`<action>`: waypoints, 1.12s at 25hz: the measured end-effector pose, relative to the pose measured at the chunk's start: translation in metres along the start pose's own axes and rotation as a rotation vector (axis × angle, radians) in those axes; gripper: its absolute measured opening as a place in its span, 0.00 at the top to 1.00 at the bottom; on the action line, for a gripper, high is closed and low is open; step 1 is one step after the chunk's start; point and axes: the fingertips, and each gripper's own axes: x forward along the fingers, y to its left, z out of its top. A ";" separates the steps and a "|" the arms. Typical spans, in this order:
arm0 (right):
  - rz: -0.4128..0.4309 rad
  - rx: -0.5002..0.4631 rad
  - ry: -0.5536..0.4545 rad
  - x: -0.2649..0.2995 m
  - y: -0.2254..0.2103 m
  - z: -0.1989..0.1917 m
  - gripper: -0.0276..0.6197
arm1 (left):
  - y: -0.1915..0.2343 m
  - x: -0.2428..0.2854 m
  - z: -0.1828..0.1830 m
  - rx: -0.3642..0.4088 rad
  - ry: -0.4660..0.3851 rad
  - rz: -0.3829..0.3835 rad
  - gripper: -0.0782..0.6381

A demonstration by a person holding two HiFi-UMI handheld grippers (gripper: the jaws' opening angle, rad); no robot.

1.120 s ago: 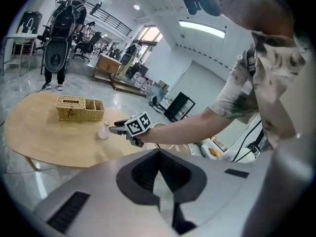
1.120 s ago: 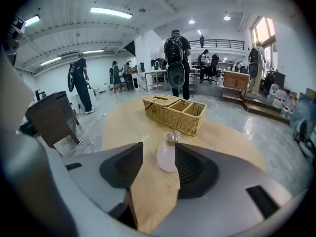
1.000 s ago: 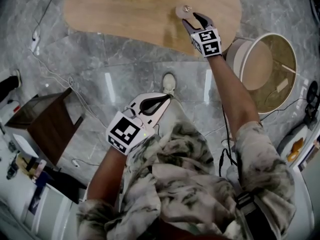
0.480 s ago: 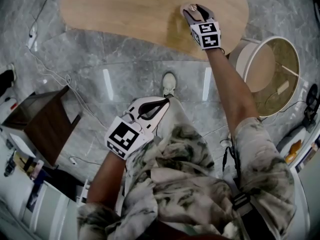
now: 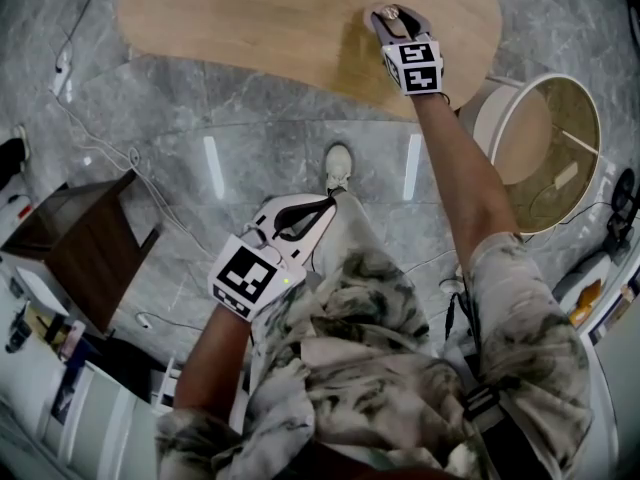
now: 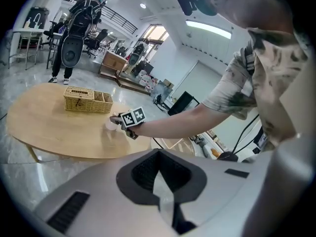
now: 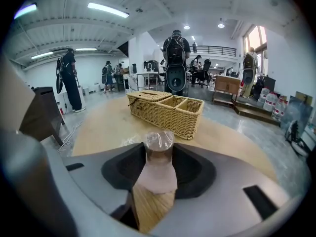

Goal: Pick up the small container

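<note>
1. Right claw (image 7: 159, 148) grips the small container (image 7: 159, 169): stubby, pinkish-brown, with a clear crinkled top. It is over the table (image 5: 250, 28), near the wicker basket (image 7: 165, 108).
2. My right arm is stretched forward. Left claw (image 5: 330, 200) is closed and empty, by my torso.

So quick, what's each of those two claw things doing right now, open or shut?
Left gripper: closed, nothing in it.
Right gripper: closed on the small container.
</note>
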 end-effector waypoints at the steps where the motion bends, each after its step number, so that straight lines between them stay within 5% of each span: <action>1: -0.003 0.001 -0.002 0.000 0.000 0.000 0.67 | 0.000 0.000 -0.002 0.001 0.001 -0.001 0.86; 14: -0.020 0.076 0.020 -0.002 -0.002 0.004 0.71 | 0.006 -0.014 -0.014 -0.009 -0.003 0.009 0.86; 28: -0.011 0.055 -0.020 -0.063 0.028 0.052 0.71 | -0.023 -0.045 -0.011 0.076 -0.039 -0.044 0.86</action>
